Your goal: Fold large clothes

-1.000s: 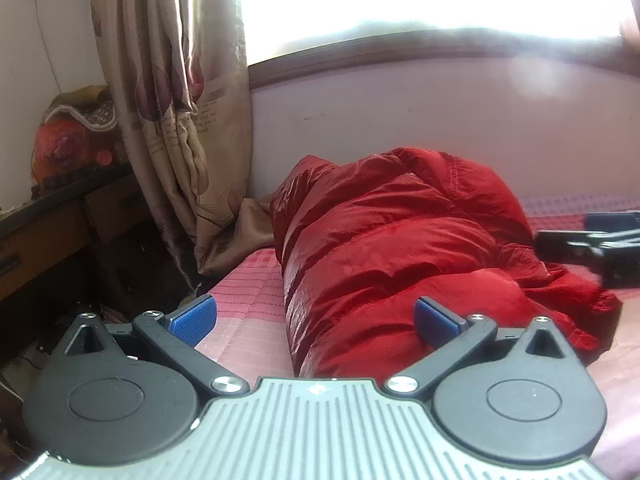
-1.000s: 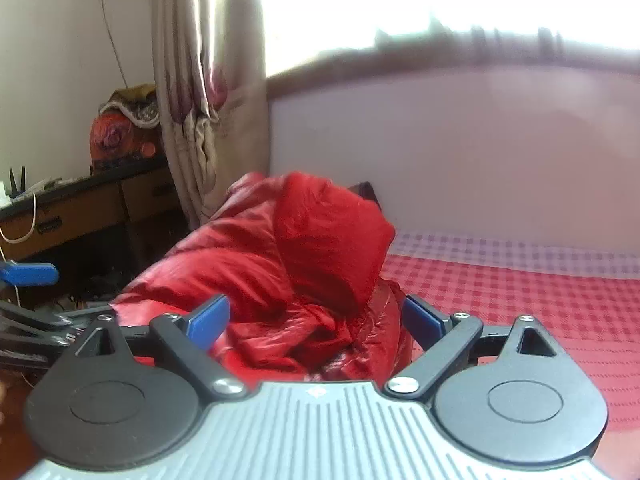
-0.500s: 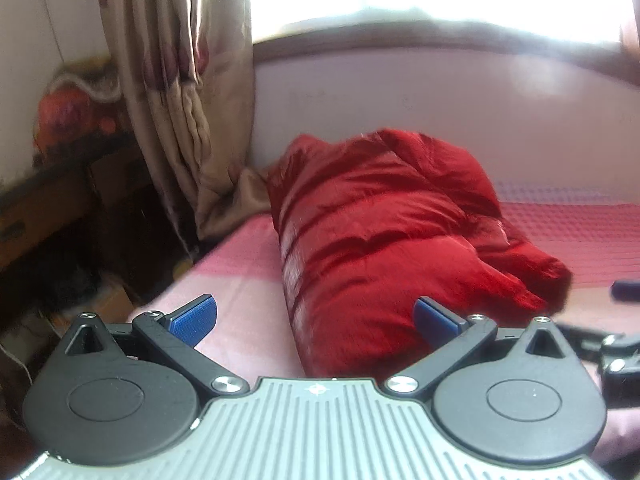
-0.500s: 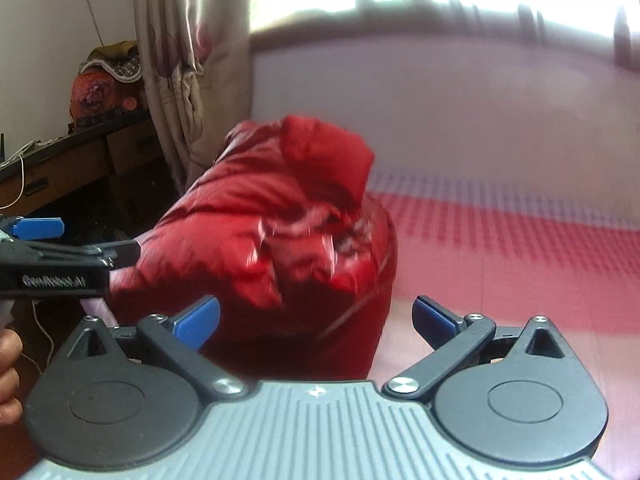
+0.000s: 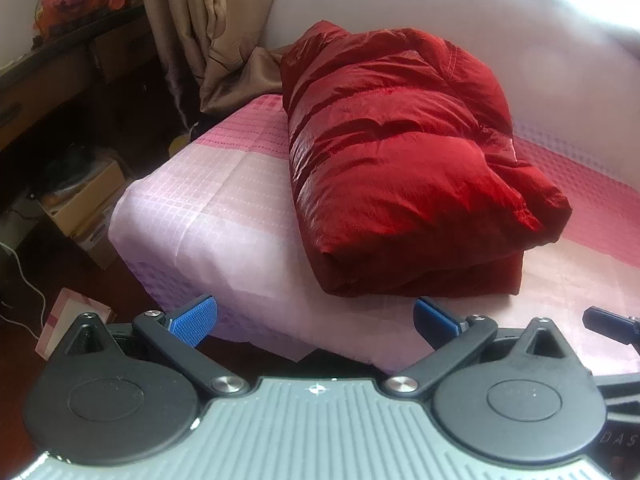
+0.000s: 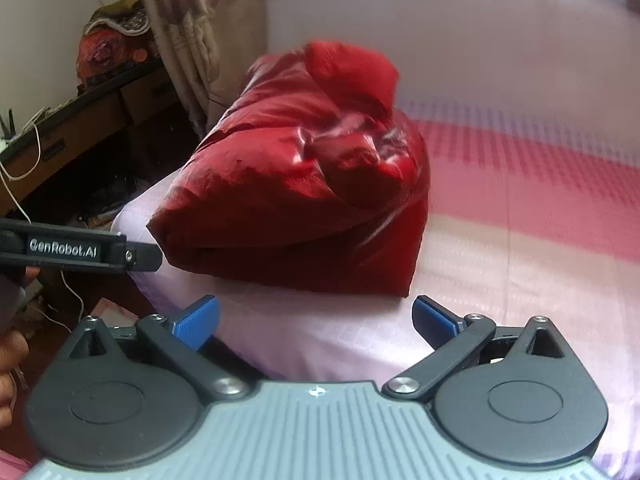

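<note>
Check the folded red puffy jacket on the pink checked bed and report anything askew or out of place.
The red puffy jacket is folded into a compact bundle on the pink checked bedspread. One lumpy end bulges above the rest, so the fold is uneven. Nothing is spilled or damaged.

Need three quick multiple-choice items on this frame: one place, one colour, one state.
1. Where does the jacket lie?
A. on the bed
B. on the floor
C. on the desk

2. What colour are the gripper pads?
A. green
B. blue
C. white

3. How is the right gripper?
A. shut on the jacket
B. shut, empty
C. open, empty

Answers:
1 A, it rests folded on the pink bed.
2 B, both pads show blue.
3 C, its fingers stand wide apart, short of the jacket.
</note>
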`<move>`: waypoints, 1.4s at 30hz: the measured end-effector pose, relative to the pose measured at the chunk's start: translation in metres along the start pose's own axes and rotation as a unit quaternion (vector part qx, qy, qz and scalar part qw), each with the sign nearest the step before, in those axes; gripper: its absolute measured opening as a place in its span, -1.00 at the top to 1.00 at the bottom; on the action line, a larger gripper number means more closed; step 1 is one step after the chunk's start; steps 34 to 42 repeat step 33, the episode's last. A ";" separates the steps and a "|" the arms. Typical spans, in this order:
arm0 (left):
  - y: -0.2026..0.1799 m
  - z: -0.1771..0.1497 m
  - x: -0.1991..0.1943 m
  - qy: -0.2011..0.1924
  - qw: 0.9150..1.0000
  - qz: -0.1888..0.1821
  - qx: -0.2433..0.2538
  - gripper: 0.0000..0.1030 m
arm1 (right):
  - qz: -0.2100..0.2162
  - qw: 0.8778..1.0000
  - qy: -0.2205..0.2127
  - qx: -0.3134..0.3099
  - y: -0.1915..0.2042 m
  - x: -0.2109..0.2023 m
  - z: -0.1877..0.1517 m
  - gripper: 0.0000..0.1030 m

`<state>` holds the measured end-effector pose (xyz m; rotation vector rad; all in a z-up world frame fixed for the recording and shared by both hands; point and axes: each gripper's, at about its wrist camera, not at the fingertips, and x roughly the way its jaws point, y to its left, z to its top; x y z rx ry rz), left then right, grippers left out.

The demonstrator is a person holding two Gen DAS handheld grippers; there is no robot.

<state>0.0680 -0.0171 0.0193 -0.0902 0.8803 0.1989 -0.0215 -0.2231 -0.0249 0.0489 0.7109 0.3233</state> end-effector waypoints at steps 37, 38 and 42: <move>-0.018 -0.006 0.001 -0.013 1.000 0.007 0.019 -1.00 | 0.001 1.000 0.020 -0.008 -0.009 0.011 -0.001 -1.00; -0.018 -0.006 0.001 -0.013 1.000 0.007 0.019 -1.00 | 0.001 1.000 0.020 -0.008 -0.009 0.011 -0.001 -1.00; -0.018 -0.006 0.001 -0.013 1.000 0.007 0.019 -1.00 | 0.001 1.000 0.020 -0.008 -0.009 0.011 -0.001 -1.00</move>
